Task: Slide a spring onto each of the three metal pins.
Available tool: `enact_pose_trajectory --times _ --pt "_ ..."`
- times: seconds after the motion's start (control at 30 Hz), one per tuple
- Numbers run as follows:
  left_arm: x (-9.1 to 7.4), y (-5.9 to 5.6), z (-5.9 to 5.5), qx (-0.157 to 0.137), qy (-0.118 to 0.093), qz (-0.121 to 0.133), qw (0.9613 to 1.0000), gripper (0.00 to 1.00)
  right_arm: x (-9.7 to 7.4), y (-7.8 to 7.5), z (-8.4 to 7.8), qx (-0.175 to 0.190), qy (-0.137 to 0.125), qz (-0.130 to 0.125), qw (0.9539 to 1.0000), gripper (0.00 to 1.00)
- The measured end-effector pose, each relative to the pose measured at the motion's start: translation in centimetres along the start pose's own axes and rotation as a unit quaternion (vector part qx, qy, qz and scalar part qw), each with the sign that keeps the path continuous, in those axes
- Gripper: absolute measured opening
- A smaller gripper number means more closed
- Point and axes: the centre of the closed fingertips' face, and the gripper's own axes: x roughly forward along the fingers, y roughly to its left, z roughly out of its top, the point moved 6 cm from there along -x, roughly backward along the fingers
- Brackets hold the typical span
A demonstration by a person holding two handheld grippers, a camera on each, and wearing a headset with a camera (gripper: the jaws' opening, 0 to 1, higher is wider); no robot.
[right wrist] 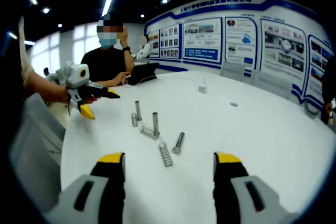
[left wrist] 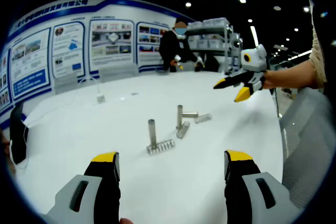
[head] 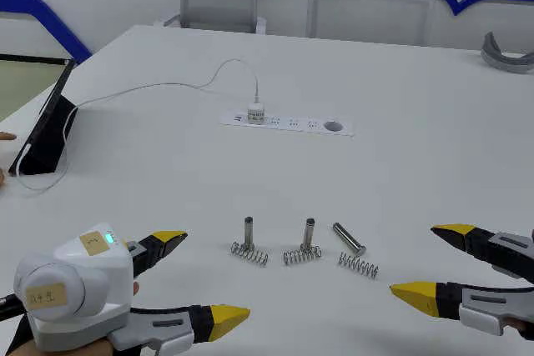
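**A:** How are the grippers held?

**B:** The left gripper [head: 200, 277] and the right gripper [head: 434, 261] are both held spread, with nothing pinched. They are set low over the bench [head: 400, 81], one on either side of the parts.

**A:** And the parts?

**B:** The left pin [head: 249, 231] and the middle pin [head: 309, 233] are stood upright, and the flat pin [head: 349, 238] is laid on its side. The left spring [head: 249, 253] and the middle spring [head: 301, 254] are laid at the feet of their pins. The right spring [head: 358, 265] is laid just beside the flat pin. No spring has been threaded yet.

**A:** What could be spoiled?

**B:** An upright pin could be toppled if a jaw is brought in carelessly for the spring at its foot. A spring could be flicked away if it is pinched too hard. The flat pin could be set rolling.

**A:** What is gained from each view?

**B:** In the left gripper view the pins are seen side-on, so their uprightness is made plain. A power strip [head: 288, 122] and a tablet [head: 46, 131] are taken in from the head view. A seated person [right wrist: 107, 59] is caught in the right gripper view.
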Motion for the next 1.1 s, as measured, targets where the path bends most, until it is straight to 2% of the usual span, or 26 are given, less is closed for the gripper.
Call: enact_pose_trajectory --times 0.4,1.1 --pt "0.13 0.08 -0.07 -0.001 0.0 -0.001 1.0 0.83 -0.01 -0.09 0.07 0.003 0.002 -0.004 1.0 0.68" --pt "0.19 0.14 0.03 0.0 -0.003 0.002 1.0 0.83 0.05 -0.46 0.46 -0.004 0.021 -0.014 0.9997 0.63"
